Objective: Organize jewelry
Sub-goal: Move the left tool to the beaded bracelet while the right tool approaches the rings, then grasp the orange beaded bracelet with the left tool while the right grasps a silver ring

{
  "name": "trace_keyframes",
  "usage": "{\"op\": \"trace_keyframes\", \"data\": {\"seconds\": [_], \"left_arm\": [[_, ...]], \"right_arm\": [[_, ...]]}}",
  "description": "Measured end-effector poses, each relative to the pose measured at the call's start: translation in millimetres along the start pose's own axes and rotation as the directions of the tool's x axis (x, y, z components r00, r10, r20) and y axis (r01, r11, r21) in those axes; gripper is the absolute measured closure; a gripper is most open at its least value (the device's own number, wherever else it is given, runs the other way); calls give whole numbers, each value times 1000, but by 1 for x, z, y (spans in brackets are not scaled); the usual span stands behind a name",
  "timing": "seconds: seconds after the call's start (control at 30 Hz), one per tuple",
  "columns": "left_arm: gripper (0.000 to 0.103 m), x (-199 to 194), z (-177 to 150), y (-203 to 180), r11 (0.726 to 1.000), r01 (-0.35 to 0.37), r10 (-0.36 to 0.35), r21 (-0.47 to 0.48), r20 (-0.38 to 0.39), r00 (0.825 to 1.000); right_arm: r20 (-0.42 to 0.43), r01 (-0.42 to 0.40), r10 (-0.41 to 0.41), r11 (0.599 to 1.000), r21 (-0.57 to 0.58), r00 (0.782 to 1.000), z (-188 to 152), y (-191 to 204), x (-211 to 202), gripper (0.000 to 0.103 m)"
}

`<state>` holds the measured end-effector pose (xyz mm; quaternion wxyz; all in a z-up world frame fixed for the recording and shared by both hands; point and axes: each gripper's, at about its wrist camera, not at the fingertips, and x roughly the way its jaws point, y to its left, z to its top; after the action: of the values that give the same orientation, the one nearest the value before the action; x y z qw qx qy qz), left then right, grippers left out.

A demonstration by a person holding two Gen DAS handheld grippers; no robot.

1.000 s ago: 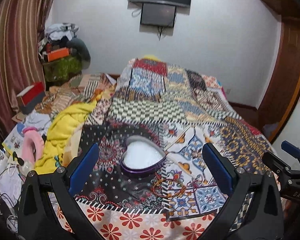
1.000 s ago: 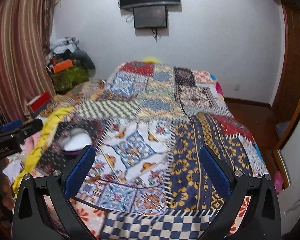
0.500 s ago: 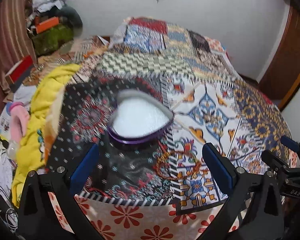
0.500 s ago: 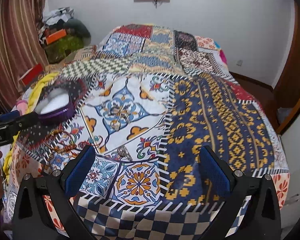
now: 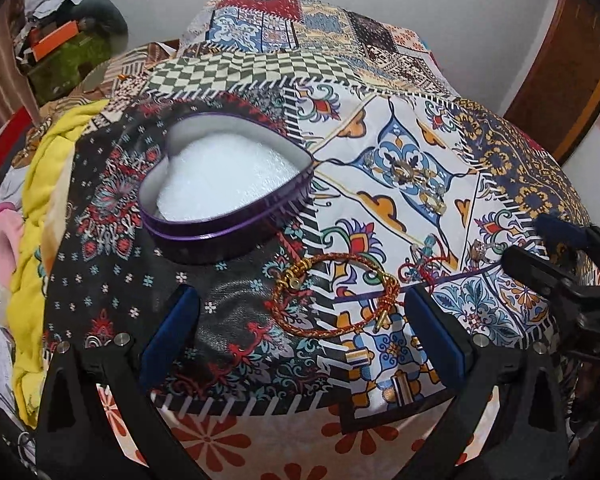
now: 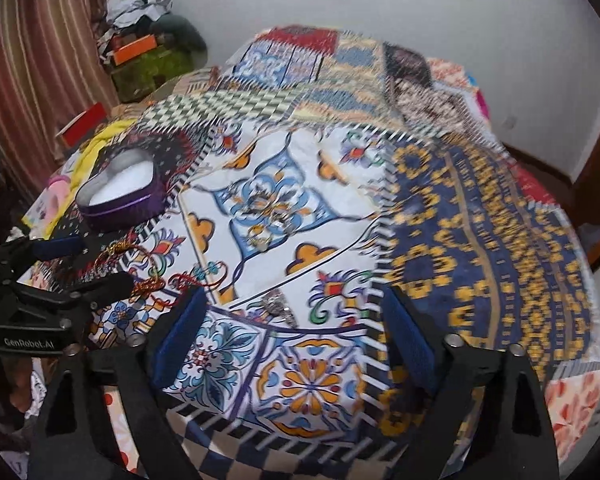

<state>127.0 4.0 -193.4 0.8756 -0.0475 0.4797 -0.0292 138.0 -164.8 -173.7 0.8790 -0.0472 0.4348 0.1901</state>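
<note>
Heart tin [image 5: 224,184] far left, red bracelet [image 5: 334,296] between spread left gripper [image 5: 300,336]; right gripper [image 6: 296,340] spread above a silver piece [image 6: 278,306].

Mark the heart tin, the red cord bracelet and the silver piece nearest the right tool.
heart tin [image 5: 220,236], left wrist view, purple side wall.
red cord bracelet [image 5: 300,330], left wrist view, lower cord loop.
silver piece [image 6: 278,306], right wrist view, its middle.

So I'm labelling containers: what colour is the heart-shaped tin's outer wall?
Purple, on the heart-shaped metal tin with white lining; clearest in the left wrist view.
</note>
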Motion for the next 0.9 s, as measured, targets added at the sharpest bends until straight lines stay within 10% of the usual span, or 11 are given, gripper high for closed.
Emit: {"op": "trace_keyframes", "data": {"seconds": [0.53,0.9], "left_arm": [[16,7,-7,-14,989,-35,33,144,13,999],[80,0,-5,-18,988,-34,29,152,35,999]], "right_arm": [[-59,-44,43,999,-11,997,-5,11,23,52],[-79,-91,92,996,12,993,-7,10,29,88]]}}
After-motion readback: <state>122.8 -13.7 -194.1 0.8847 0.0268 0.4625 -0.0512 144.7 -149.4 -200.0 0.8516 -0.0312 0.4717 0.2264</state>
